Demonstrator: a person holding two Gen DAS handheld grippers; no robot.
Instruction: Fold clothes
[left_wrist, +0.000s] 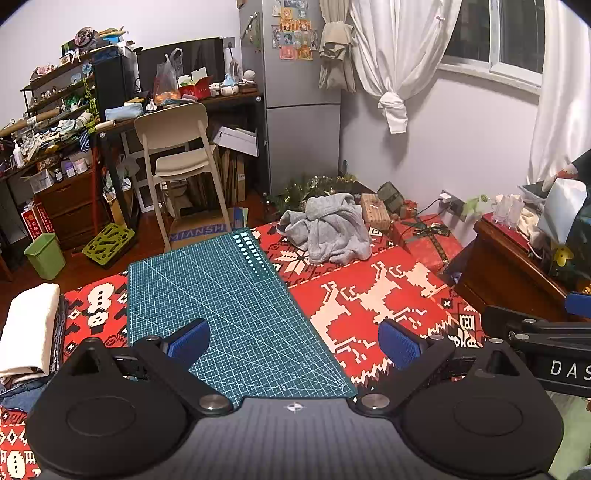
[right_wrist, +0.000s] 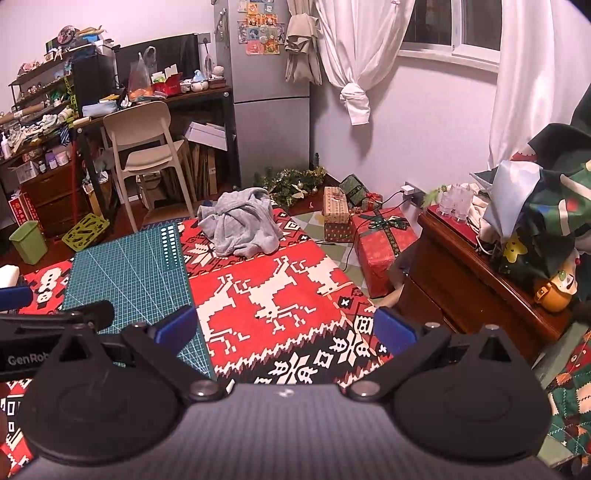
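Note:
A crumpled grey garment (left_wrist: 327, 230) (right_wrist: 240, 227) lies in a heap at the far end of the red reindeer-patterned cloth (left_wrist: 376, 295) (right_wrist: 273, 288). A green cutting mat (left_wrist: 229, 306) (right_wrist: 133, 273) lies on that cloth to the left. My left gripper (left_wrist: 293, 345) hovers wide open over the mat's near edge with nothing between its blue pads. My right gripper (right_wrist: 284, 330) is also wide open and empty, above the cloth, well short of the grey garment. Folded white and dark clothes (left_wrist: 29, 332) are stacked at the left edge.
A dark wooden cabinet (right_wrist: 480, 288) with clutter stands to the right. Wrapped gift boxes (right_wrist: 380, 240) sit on the floor past the cloth. A cream chair (left_wrist: 181, 155), a cluttered desk, a green bin (left_wrist: 46, 254) and a fridge (left_wrist: 295, 110) stand behind.

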